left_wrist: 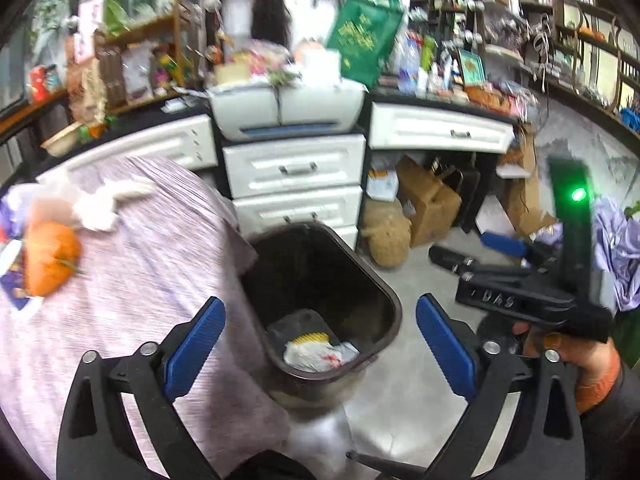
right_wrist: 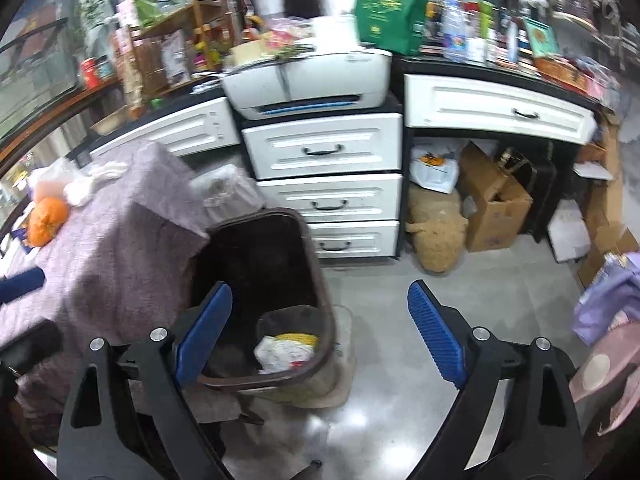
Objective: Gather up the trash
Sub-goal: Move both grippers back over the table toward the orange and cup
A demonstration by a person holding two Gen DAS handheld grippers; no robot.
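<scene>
Your left gripper [left_wrist: 320, 344] tilts downward over the dark brown plastic waste bin [left_wrist: 384, 300], jaws wide and empty. Crumpled white wrappers [left_wrist: 316, 354] lie in the bin's bottom. Your right gripper [right_wrist: 320, 336], also spread wide and empty, angles down beside the bin. Beyond stand white drawers [left_wrist: 296, 168].

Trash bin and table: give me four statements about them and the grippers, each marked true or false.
1. The trash bin holds crumpled white trash. True.
2. The left gripper grips a wrapper. False: its jaws are open and empty.
3. An orange bag lies on the cloth-covered table. True.
4. The right gripper is shut. False: it is open, with nothing between the fingers.
</scene>
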